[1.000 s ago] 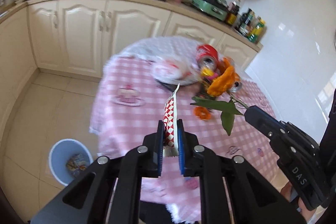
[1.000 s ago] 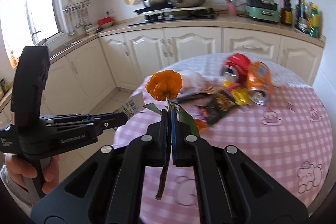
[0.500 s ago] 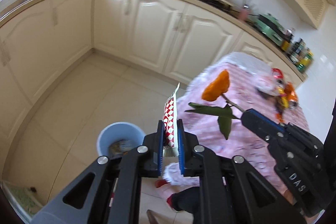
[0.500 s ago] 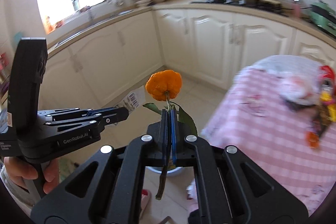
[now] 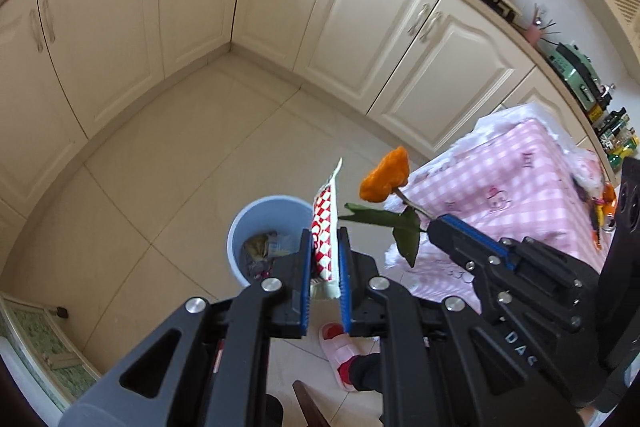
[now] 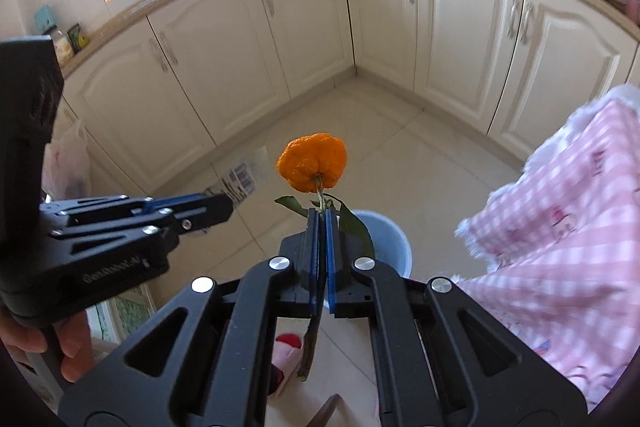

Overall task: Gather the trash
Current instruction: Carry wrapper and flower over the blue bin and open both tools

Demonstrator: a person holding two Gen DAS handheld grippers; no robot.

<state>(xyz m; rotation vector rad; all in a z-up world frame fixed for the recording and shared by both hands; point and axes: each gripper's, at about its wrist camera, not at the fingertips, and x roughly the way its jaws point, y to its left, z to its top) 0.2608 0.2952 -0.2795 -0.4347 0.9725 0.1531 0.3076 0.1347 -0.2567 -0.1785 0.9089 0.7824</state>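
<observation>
Two hand-held grippers are in view, each clamped on one piece of trash. The left hand-held gripper pinches a red-and-white checked wrapper that stands upright between its blue pads; from the right wrist view the wrapper's barcoded back sticks out past the tips. The right hand-held gripper is closed on the stem of one orange flower, its head above the fingertips, two green leaves beside the pads and the stem end hanging below. Both sit above one blue bin on the tiled floor, which already holds some litter. One desk with a pink checked cloth stands to the right, with more trash at its far edge. One pink slipper shows below
</observation>
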